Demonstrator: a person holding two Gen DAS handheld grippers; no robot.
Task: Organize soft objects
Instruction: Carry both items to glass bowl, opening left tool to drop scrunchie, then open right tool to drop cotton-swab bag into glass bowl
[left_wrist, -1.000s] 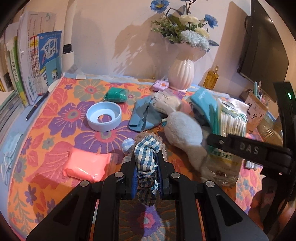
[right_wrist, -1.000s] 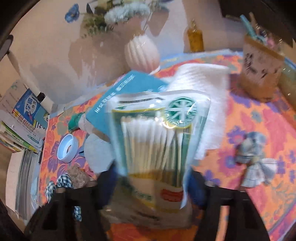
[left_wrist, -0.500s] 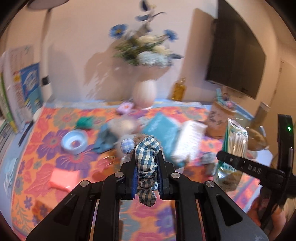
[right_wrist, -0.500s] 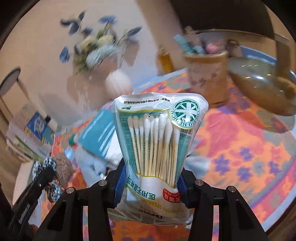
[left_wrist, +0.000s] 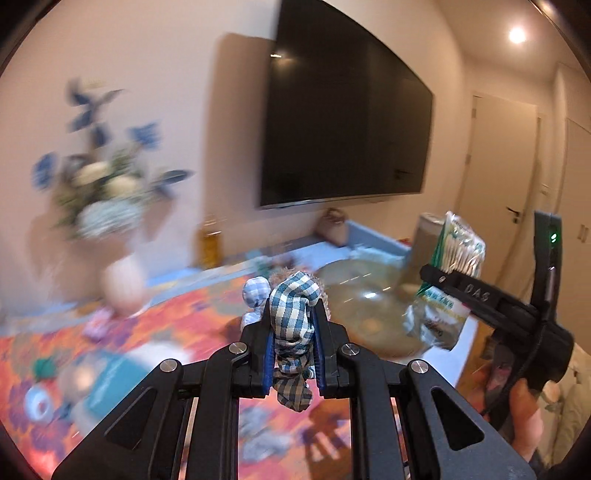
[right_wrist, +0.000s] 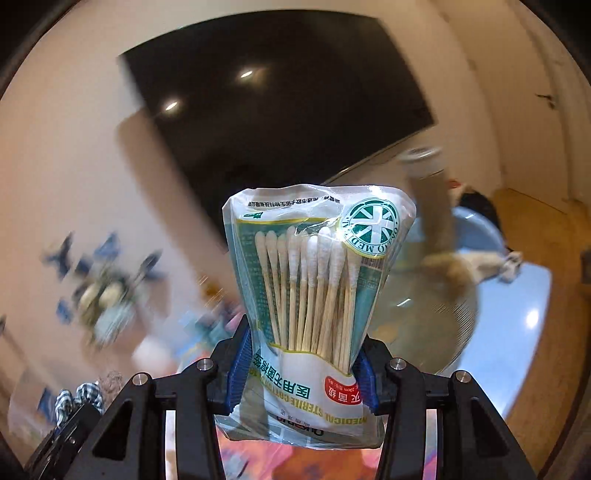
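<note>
My left gripper is shut on a blue-and-white checked cloth toy and holds it in the air above the flowered tablecloth. My right gripper is shut on a clear bag of cotton swabs, also lifted; the bag also shows in the left wrist view, to the right of the left gripper. A large clear bowl lies beyond both grippers, at the table's right end; it holds a fuzzy tan soft thing. The checked toy shows at the lower left of the right wrist view.
A white vase of blue and white flowers stands at the back left, blurred. A black TV hangs on the wall. A yellow bottle stands by the wall. Blurred soft items and a teal pack lie at lower left.
Both grippers have swung to the right and tilted up with their loads. The clear bowl is now nearer and ahead; the vase has shifted left. Both grips are unchanged.
</note>
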